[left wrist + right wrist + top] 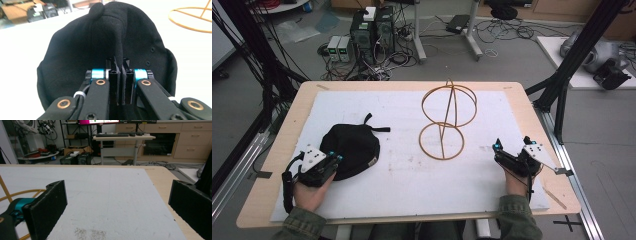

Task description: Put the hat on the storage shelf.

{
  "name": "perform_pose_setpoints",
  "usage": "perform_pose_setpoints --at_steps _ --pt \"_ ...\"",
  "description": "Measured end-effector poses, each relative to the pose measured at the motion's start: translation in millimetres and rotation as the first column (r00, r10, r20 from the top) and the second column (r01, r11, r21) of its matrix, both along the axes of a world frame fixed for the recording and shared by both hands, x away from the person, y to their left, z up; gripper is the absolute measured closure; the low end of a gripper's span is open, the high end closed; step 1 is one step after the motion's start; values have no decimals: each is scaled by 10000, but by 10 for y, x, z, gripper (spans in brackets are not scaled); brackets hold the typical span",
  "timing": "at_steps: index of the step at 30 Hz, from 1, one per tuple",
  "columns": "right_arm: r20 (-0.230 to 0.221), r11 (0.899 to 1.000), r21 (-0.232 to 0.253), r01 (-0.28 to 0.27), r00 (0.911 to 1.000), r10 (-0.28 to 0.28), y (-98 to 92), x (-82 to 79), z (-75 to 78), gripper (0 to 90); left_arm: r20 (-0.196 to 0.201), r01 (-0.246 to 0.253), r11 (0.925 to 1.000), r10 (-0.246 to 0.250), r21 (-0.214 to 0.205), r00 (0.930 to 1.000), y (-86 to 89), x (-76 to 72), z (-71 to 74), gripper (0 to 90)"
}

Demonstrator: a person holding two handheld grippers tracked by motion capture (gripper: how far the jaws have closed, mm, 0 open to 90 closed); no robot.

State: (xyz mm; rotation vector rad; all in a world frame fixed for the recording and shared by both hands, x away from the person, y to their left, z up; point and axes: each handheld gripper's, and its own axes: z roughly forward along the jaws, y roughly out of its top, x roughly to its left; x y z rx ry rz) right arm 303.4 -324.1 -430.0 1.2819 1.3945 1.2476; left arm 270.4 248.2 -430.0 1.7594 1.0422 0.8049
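Observation:
A black cap [354, 147] lies on the left part of the white mat [407, 180]. My left gripper [333, 159] is at its near edge. In the left gripper view the jaws [119, 63] are pressed together on a raised fold of the cap's fabric [100, 42]. A yellow wire stand of two rings on crossed rods [447, 120] is upright at the mat's middle. My right gripper [512, 146] rests on the mat to the right of the stand, open. Nothing lies between its pads [117, 202], and the stand's lower ring [17, 194] shows at their left.
The mat covers most of a wooden table [297, 115]. Black frame posts [562, 95] stand off the right edge and more at the left. Computers and cables [372, 35] sit on the floor beyond the far edge.

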Motion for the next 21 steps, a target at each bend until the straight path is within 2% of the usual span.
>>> perform_pose_setpoints --at_steps 7,8,14,16,18,19,20,21 --pt "-10 10000 -61 -31 10000 31 -1 1 0 9 493 300 9995 -307 139 9983 -19 -49 25 879" --pt "-13 10000 -59 -27 10000 27 0 2 0 9 689 394 9992 -401 121 9968 -20 -68 38 879" --pt "36 10000 -46 0 10000 0 -6 1 3 9 1007 588 9982 -577 -85 9932 -22 -93 77 879" --pt "45 10000 -23 1 10000 -1 -6 1 4 9 1319 571 9977 -519 -357 9899 -16 -106 140 879" --pt "62 10000 -62 -37 10000 38 -3 4 2 9 1438 600 9975 -542 -367 9881 -23 -110 167 879" --pt "31 10000 -18 -37 10000 37 3 2 3 9 1762 676 9974 -620 -258 9824 -46 -124 232 879" --pt "31 10000 -18 -37 10000 37 3 2 3 9 1762 676 9974 -620 -258 9824 -46 -124 232 879" --pt "10 10000 -51 -62 10000 62 3 2 3 9 1924 769 9966 -701 -281 9788 -55 -128 264 879"
